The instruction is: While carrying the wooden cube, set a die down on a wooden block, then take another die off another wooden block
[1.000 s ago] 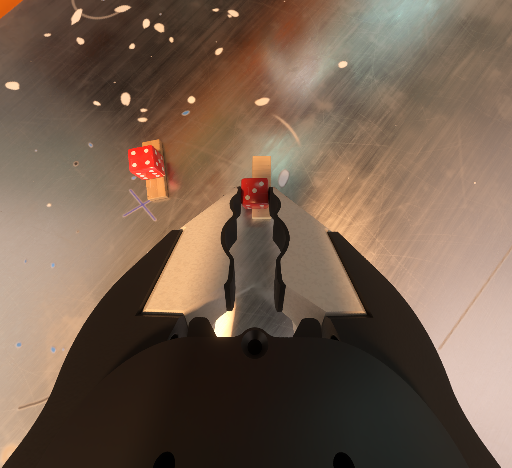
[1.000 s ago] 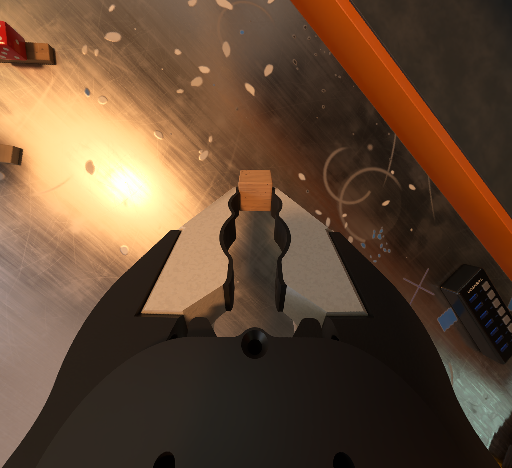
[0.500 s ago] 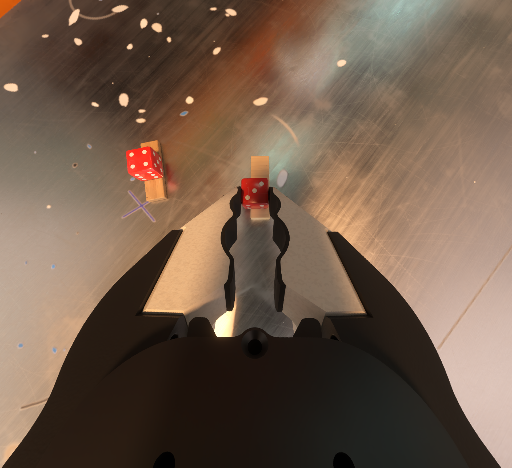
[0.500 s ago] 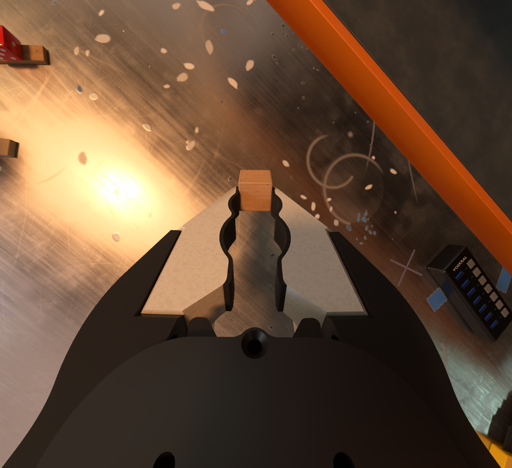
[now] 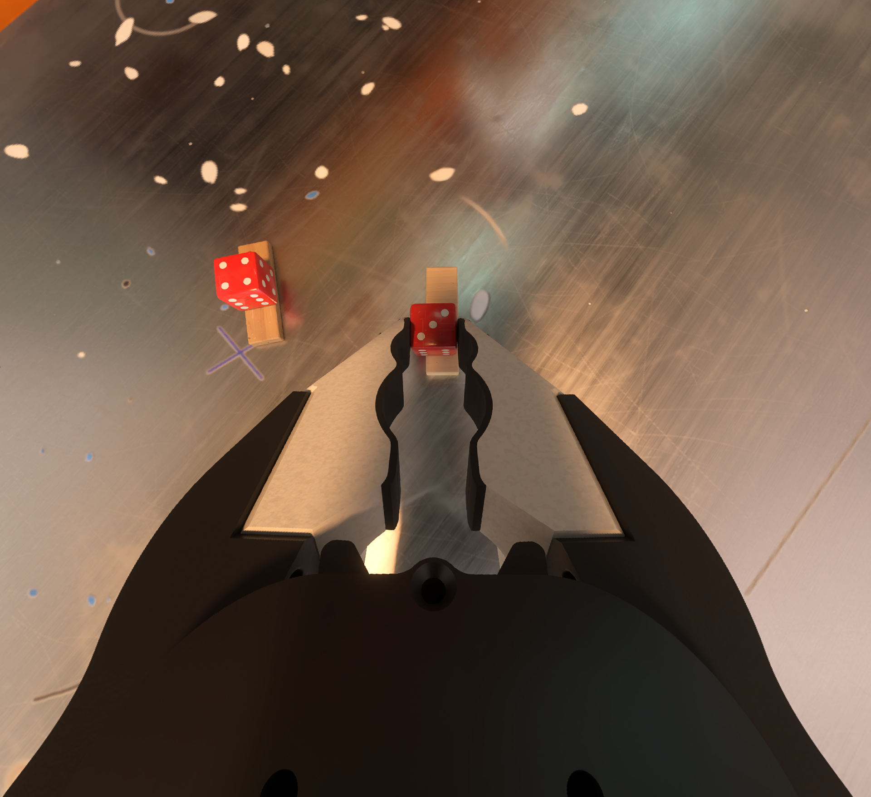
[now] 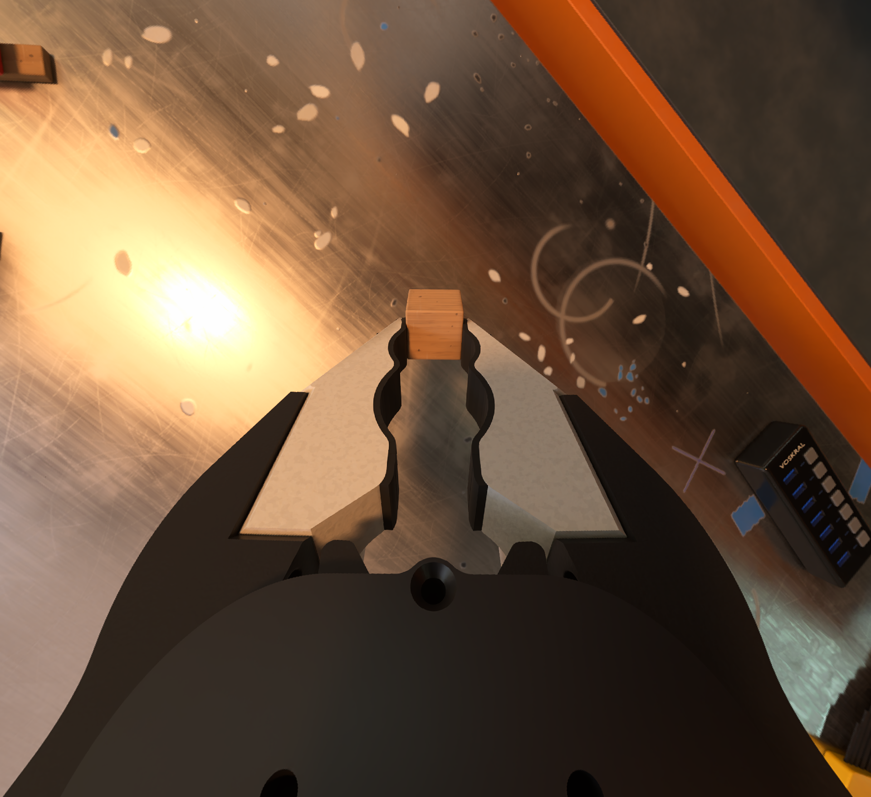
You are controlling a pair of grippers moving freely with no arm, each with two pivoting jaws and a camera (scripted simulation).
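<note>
My left tongs [image 5: 433, 331] gripped a red die [image 5: 432, 328] above a wooden block [image 5: 441, 286]; my right tongs [image 6: 433, 331] clasped the wooden cube [image 6: 433, 324].

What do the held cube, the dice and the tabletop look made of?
Cube in the right gripper: bare wood, matte, with grain lines and small dark specks. Both dice, the held one and the free one: probably glossy red plastic with painted white pips, judging by the sheen. Tabletop: looks like brushed metal, finely scratched, with a strong warm glare and pale flecks.
</note>
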